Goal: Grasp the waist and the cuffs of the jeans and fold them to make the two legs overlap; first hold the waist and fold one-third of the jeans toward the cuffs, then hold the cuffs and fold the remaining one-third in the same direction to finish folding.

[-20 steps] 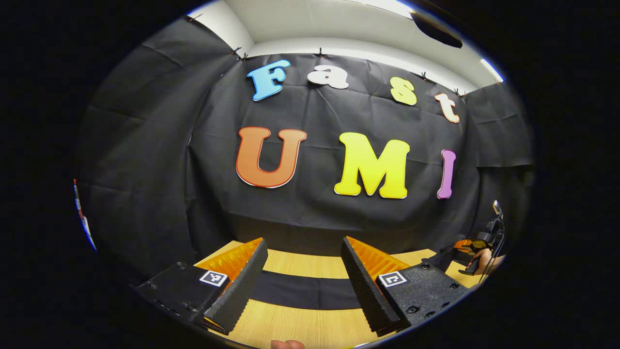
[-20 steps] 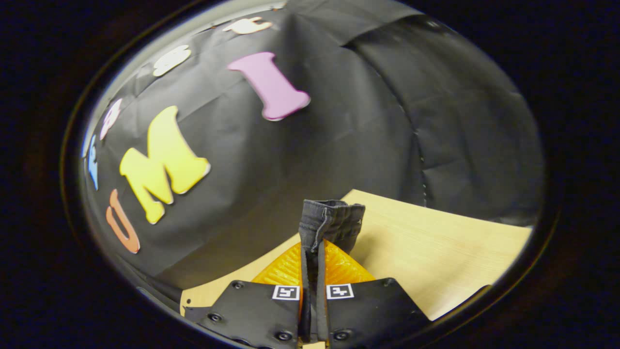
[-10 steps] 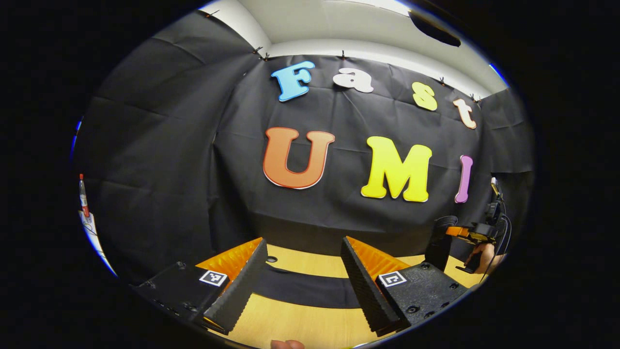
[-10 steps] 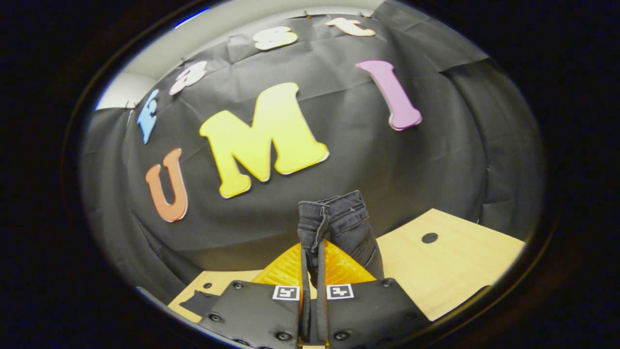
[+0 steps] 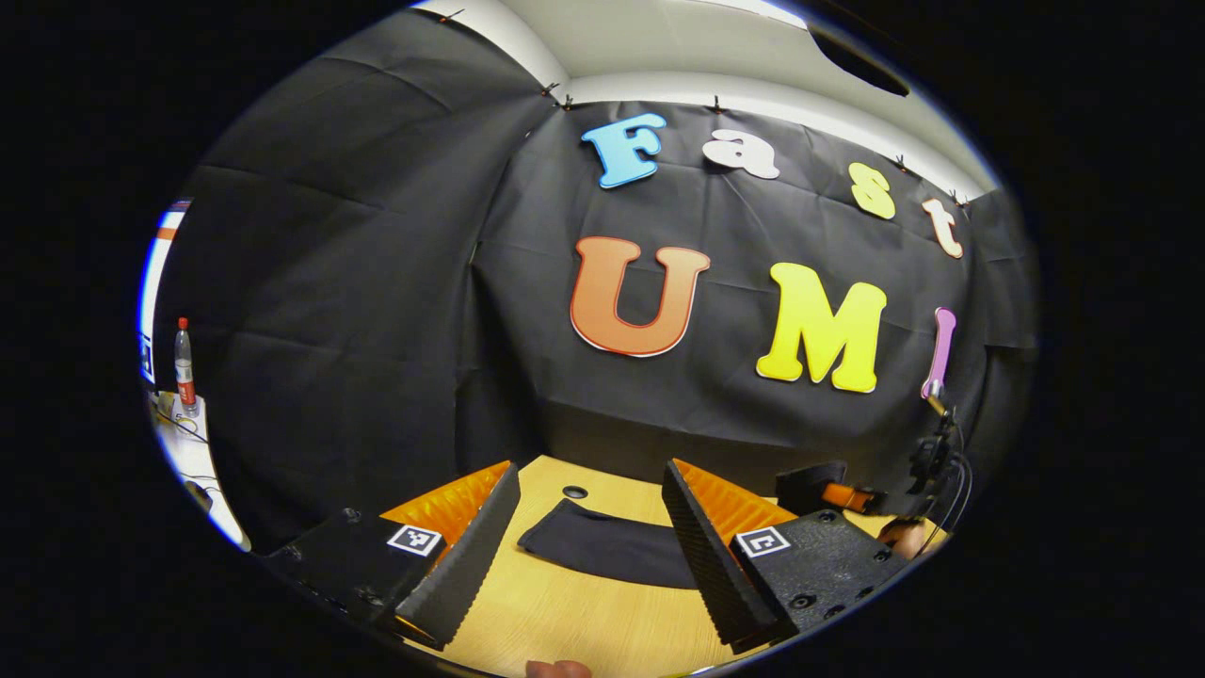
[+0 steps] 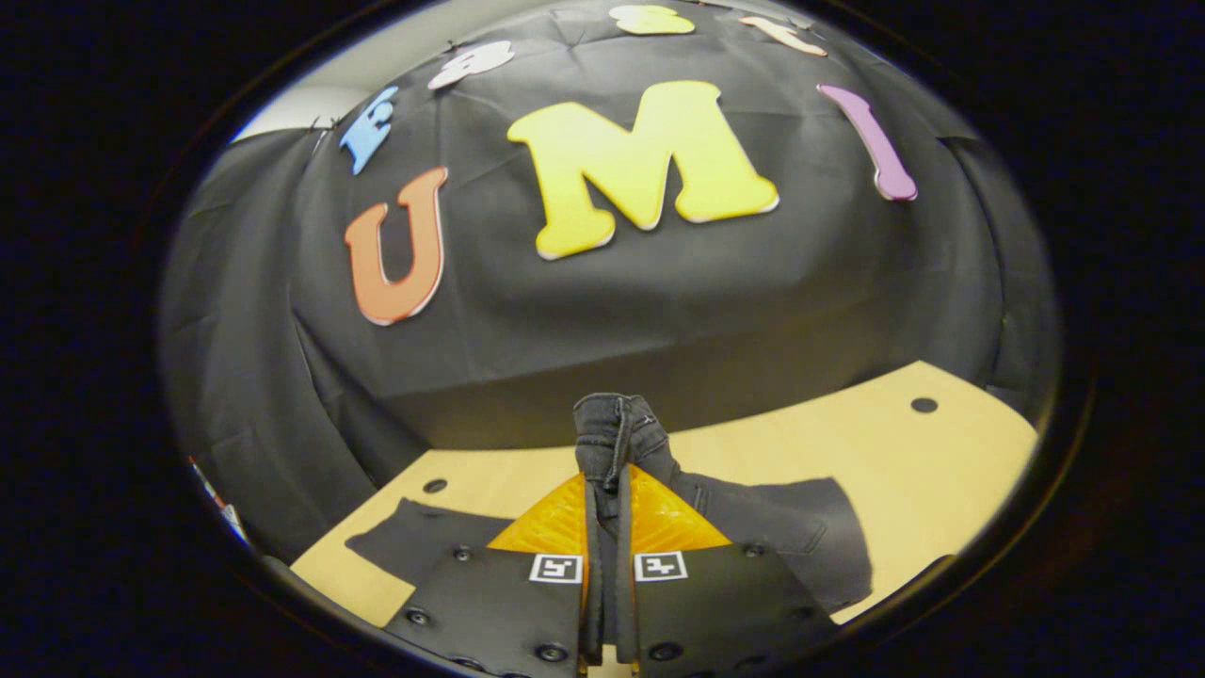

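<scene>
Dark jeans [image 6: 791, 527] lie on the wooden table [image 6: 894, 443]. My right gripper [image 6: 602, 482] is shut on a bunched, stitched edge of the jeans [image 6: 617, 428] at the waist end, held up off the table. The far end of the jeans [image 6: 414, 537] lies flat to the left. In the left gripper view my left gripper [image 5: 589, 471] hangs open above the table, with the flat end of the jeans [image 5: 602, 551] beyond its fingers. Farther right in that view are the right gripper [image 5: 833, 490] and the hand [image 5: 904, 537] holding it.
The table has small round holes [image 6: 923, 405], one of them near the jeans' flat end [image 5: 574, 492]. The black booth wall stands close behind the table. A bottle [image 5: 184, 367] stands on a white surface at the far left, outside the booth.
The right gripper has swung left and tipped down with the waist edge in it, bringing the jeans on the table into view. The left gripper has turned left, still open.
</scene>
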